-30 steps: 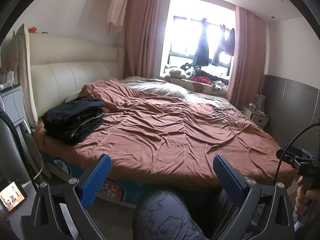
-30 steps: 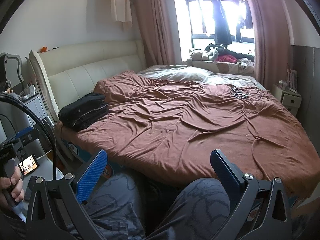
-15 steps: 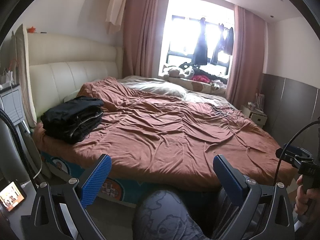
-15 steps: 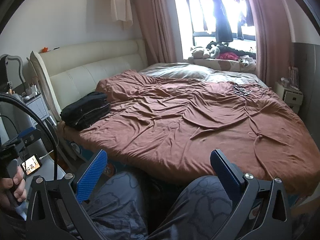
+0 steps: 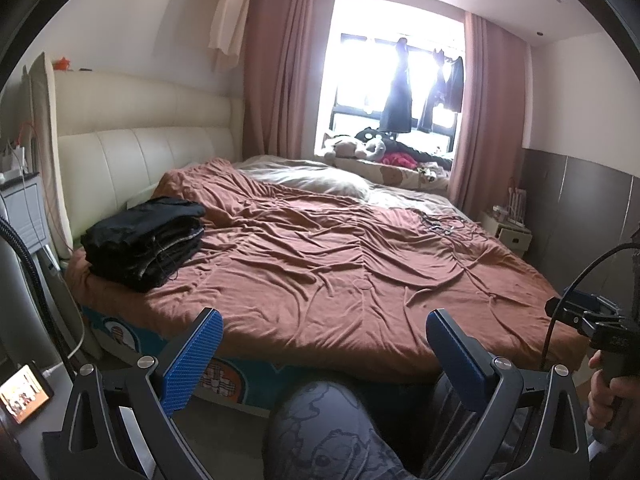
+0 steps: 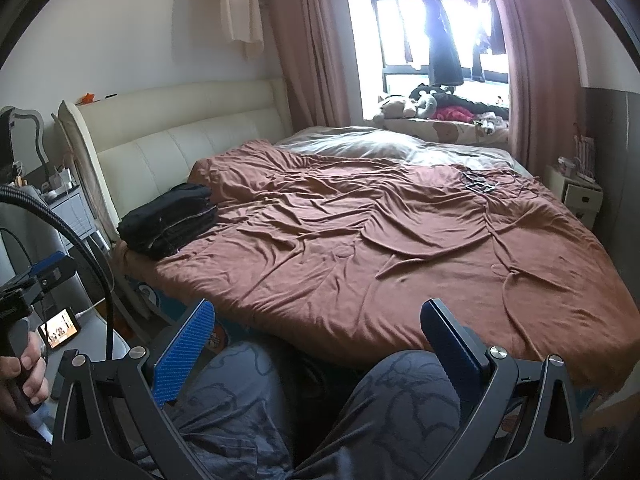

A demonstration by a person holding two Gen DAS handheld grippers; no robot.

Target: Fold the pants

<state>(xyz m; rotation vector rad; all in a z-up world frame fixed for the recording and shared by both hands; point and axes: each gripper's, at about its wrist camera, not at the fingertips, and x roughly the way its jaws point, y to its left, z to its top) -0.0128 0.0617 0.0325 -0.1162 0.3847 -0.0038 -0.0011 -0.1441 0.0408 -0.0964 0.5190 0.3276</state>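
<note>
Rust-brown bedding [image 5: 320,264] fills my left wrist view, wrinkled across the bed. My left gripper [image 5: 322,354] hangs near the bed's near edge with its blue pads spread wide, holding nothing, above a knee in grey patterned trousers [image 5: 324,432]. A stack of folded black pants [image 5: 144,236] sits far left on the bedding by the cream headboard [image 5: 140,148].

From the right wrist view I see my right gripper [image 6: 316,344] likewise spread and empty, over both knees. The pants stack [image 6: 170,220] lies at the left, well apart from either gripper. A small lit screen [image 6: 60,326] sits low at the left.
</note>
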